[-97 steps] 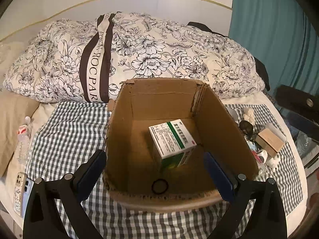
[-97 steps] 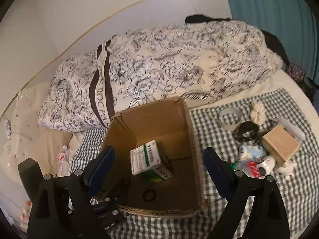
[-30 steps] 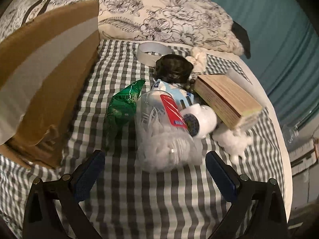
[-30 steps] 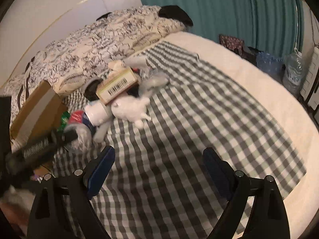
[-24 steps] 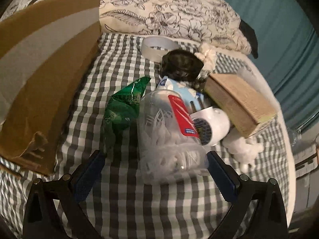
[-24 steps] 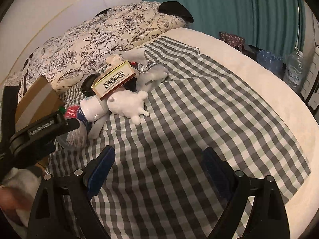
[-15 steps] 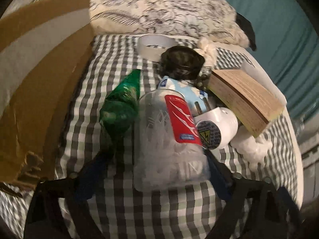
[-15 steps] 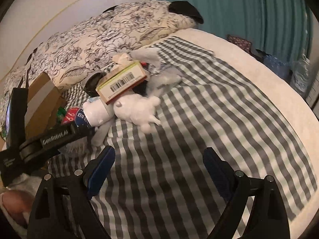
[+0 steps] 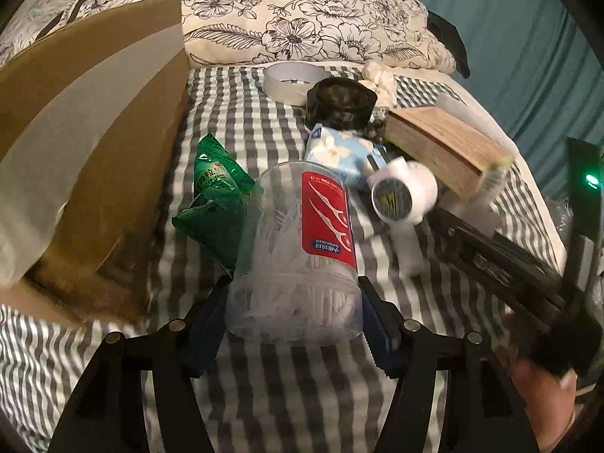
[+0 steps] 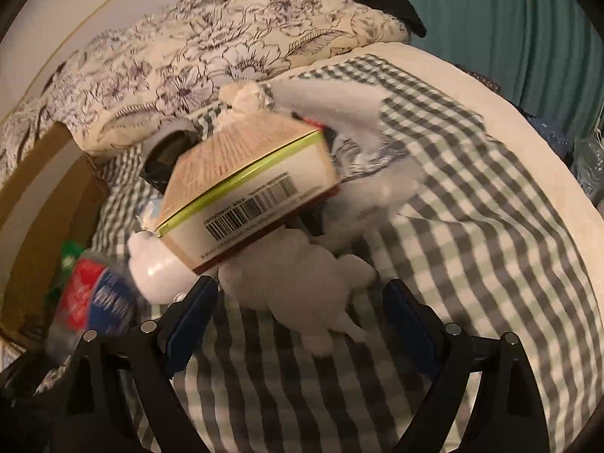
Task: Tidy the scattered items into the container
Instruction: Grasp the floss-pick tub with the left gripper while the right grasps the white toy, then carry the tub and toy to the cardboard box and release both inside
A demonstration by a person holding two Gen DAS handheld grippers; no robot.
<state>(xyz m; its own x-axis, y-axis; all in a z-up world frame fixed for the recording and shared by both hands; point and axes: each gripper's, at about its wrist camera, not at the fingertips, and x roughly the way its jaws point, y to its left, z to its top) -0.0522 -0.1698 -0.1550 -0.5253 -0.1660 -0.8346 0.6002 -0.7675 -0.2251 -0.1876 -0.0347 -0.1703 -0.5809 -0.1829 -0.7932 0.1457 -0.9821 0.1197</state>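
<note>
On the left of the left wrist view stands the cardboard box (image 9: pixel 94 120), on the checked cloth (image 9: pixel 287 389) that covers the bed, with a flowered pillow (image 9: pixel 302 15) behind it. Just right of the box lies a green packet (image 9: pixel 215 196), and touching that a clear plastic jar (image 9: pixel 298 249) of white picks with a red label, lying on its side. The left tool (image 9: pixel 294 324) has just been closing: its two blue pads sit against the near end of the jar, one on each side, and appear to clamp it. Behind the jar are a roll of tape (image 9: pixel 290 79), a dark round thing (image 9: pixel 339 102) and a pale blue packet (image 9: pixel 339 151); to the right lie a white bottle (image 9: pixel 404 192) and a flat cardboard carton (image 9: pixel 445 147), propped on the pile. At the far right edge a hand (image 9: pixel 536 396) holds the right tool's black frame. In the blurred right wrist view the right tool (image 10: pixel 298 309) stands with its pads wide apart, and a small white toy animal (image 10: pixel 302 283) lies between them on the cloth; no pad presses on it. The carton (image 10: pixel 241 188) with its barcode leans over the toy, and the white bottle (image 10: pixel 158 268) sits just to its left.
</note>
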